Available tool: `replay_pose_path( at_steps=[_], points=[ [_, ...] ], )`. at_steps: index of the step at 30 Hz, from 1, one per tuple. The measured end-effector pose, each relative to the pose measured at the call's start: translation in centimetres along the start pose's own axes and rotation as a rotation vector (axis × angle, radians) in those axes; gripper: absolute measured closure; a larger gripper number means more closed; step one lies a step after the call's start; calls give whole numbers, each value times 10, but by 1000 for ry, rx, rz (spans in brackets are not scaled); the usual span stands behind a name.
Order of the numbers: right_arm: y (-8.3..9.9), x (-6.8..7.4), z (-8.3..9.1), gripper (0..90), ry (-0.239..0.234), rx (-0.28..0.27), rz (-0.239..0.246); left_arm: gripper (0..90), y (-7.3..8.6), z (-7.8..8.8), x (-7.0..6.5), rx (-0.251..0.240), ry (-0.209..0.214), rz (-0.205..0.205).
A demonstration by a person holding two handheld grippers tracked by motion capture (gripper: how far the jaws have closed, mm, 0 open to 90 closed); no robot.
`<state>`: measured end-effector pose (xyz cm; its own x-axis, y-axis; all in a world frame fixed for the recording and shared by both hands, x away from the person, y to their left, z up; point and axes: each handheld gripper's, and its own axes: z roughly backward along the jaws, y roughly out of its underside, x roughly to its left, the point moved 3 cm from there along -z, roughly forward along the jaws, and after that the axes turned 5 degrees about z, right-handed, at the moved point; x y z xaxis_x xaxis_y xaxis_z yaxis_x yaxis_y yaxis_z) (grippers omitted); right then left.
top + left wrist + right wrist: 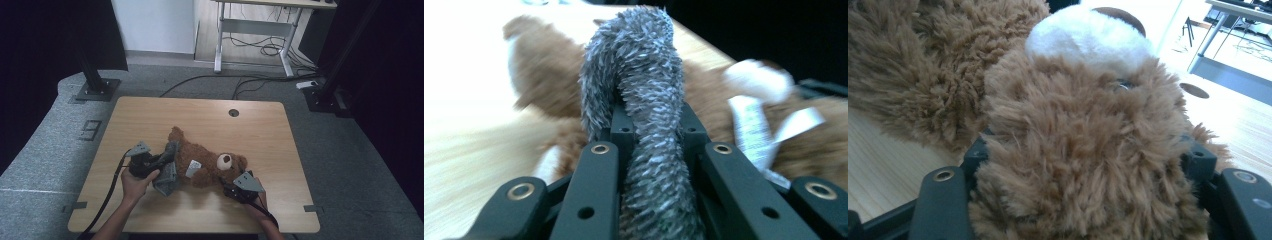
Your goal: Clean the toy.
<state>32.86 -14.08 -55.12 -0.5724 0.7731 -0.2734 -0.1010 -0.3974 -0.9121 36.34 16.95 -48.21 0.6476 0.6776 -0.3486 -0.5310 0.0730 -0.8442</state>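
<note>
Grey fuzzy cloth (pixel 644 100) is clenched in the left tongs (pixel 167 156), draped at the legs end of the brown teddy bear (pixel 207 165). Bear lies on the desk (pixel 150 115), long axis running from left tongs to right tongs (pixel 227 187), which grasp its head. Left hand nearer the cloth. No containers.

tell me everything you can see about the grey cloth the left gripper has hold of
The grey cloth is fuzzy, like shaggy fleece, bunched into a thick roll. The left gripper is shut on it, and its black jaws pinch the roll from both sides. In the high view the cloth drapes down from the jaws onto the wooden table and lies against the lower end of the brown teddy bear, by its white tag.
</note>
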Motion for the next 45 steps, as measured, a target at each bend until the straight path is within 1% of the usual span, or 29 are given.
replay_pose_path(
  at_steps=[1, 2, 3, 4, 6, 7, 8, 9, 10, 11, 12, 13, 14, 15, 16, 18, 20, 22, 26, 29, 31, 34, 36, 37, 39, 43, 45],
  points=[
    [0, 0, 0, 323, -2, -2, -1, 754, -5, -2, -11, 2, 19, -24],
    [0, -1, -1, 322, -4, -2, 2, 752, -7, -3, -15, 0, 25, -35],
    [-1, -1, -1, 322, -3, -1, 3, 751, -12, -7, -27, 2, 48, -56],
    [-2, -1, -2, 320, 0, 0, 3, 750, -16, -12, -36, 10, 64, -74],
    [-3, 0, -3, 318, 2, 3, 8, 747, -22, -23, -51, 33, 91, -98],
    [-3, 0, -4, 317, 2, 2, 8, 746, -24, -33, -61, 56, 106, -115],
    [-3, 1, -5, 317, 2, 1, 8, 745, -25, -40, -67, 74, 114, -123],
    [-4, 1, -5, 316, 2, 2, 10, 743, -24, -51, -76, 109, 128, -135],
    [-4, 2, -6, 315, 2, 2, 17, 742, -23, -57, -80, 130, 133, -142],
    [-5, 3, -6, 314, 3, 4, 22, 741, -19, -69, -86, 164, 133, -147],
    [-5, 3, -6, 314, 6, 5, 27, 740, -16, -75, -88, 185, 136, -149],
    [-5, 4, -6, 314, 6, 7, 28, 740, -9, -86, -91, 224, 132, -154],
    [-5, 4, -7, 314, 8, 6, 27, 740, -5, -91, -90, 244, 122, -162],
    [-5, 4, -7, 313, 8, 5, 25, 740, 3, -99, -88, 262, 111, -165],
    [-5, 3, -7, 311, 7, 10, 20, 742, 7, -102, -86, 266, 113, -156],
    [-3, 1, -7, 311, 2, 14, 14, 748, 9, -101, -82, 253, 120, -146],
    [-3, 1, -6, 313, 3, 10, 14, 752, 10, -97, -79, 242, 108, -153],
    [-3, 2, -6, 314, 3, 9, 22, 755, 13, -90, -74, 225, 105, -147],
    [-2, 1, -6, 316, -4, 6, 20, 760, 15, -72, -61, 171, 98, -122],
    [-2, 0, -6, 318, -7, 2, 10, 761, 14, -56, -48, 132, 88, -93],
    [-1, 0, -7, 318, -9, -1, 6, 761, 14, -48, -41, 125, 84, -83],
    [-1, -1, -7, 318, -10, -3, 5, 760, 16, -37, -31, 109, 67, -76],
    [-1, -1, -7, 317, -13, -4, 5, 759, 17, -28, -22, 93, 52, -57],
    [-1, -1, -7, 317, -14, -5, 4, 758, 18, -23, -16, 86, 44, -41],
    [-1, -1, -7, 317, -14, -7, 0, 757, 20, -16, -6, 75, 24, -20],
    [-1, -1, -7, 316, -14, -8, -1, 754, 23, -9, 9, 68, -17, 2],
    [-1, -1, -7, 316, -14, -8, 3, 753, 25, -7, 14, 65, -24, 18]
  ],
)
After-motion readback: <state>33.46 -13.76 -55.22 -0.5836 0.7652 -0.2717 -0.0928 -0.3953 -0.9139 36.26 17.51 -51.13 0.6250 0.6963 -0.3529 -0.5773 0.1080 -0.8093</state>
